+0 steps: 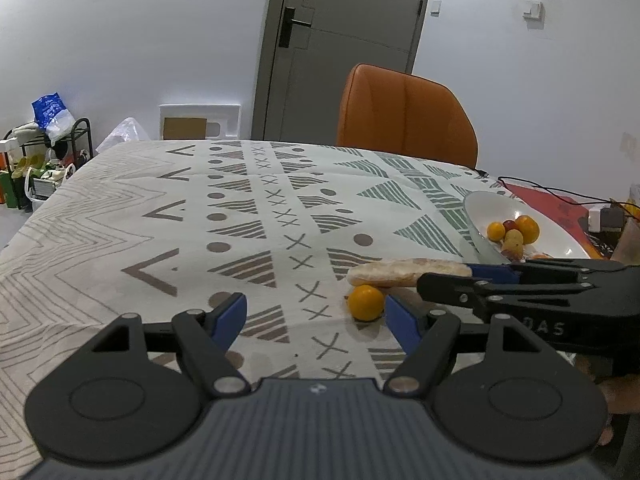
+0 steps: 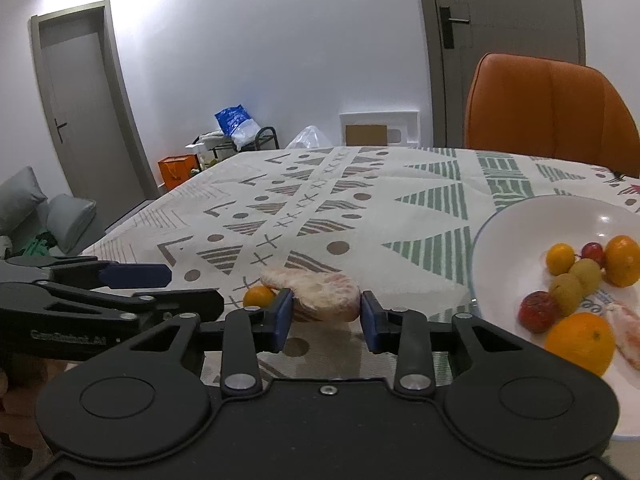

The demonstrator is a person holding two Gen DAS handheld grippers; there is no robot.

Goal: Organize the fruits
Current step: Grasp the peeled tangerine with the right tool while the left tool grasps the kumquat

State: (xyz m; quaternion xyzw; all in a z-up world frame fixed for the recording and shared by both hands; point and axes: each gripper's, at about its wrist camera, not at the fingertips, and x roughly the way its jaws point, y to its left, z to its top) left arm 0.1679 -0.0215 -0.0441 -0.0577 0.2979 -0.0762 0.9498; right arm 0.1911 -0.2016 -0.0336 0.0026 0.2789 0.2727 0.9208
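**Right jaws closed on peeled fruit piece; left jaws open over surface**

Right gripper (image 2: 324, 312): blue pads pressed against both sides of a pale pink peeled fruit piece (image 2: 320, 292), held low over the patterned cloth of the surface (image 2: 360, 216). Small orange fruit (image 2: 258, 296) lying on the cloth, touching or just beside the far left end of the fruit piece; exact contact not resolvable.

Left gripper (image 1: 316, 316): jaws spread wide, nothing between them, only bare cloth. Same small orange fruit just outside its right pad.

White bowl (image 2: 520, 224) to the right on the surface, near the gripped piece but apart from it. Inside: two larger oranges, one small orange fruit, two yellowish round fruits, two dark red ones, and a pink peeled segment at the right edge.

Orange chair (image 1: 404, 116) behind the far edge of the surface.
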